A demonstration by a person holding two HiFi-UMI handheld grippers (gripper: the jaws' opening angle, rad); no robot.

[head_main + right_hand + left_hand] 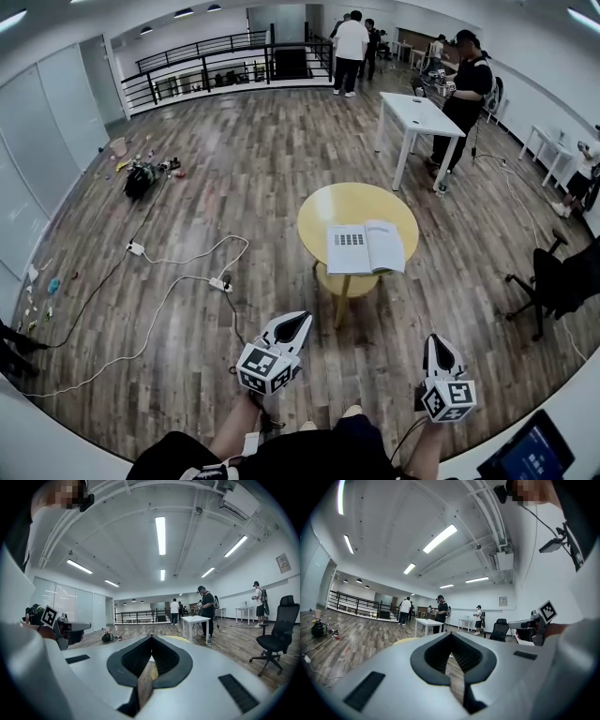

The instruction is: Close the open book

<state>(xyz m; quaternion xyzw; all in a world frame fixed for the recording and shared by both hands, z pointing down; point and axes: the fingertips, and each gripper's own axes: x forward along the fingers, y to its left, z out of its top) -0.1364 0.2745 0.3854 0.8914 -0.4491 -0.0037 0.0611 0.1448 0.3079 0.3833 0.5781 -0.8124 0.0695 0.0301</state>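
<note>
Facing book (366,248): left gripper (298,324), right gripper (437,345); jaws together, empty.

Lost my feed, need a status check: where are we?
Left gripper and right gripper shut, empty. Book lies open on yellow table ahead, untouched. Nothing in the way.

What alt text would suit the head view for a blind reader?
An open white-paged book lies on a round yellow table on a wooden floor. Nearer the camera, the person's left gripper and right gripper, both shut and empty, point toward it without reaching it.
</note>
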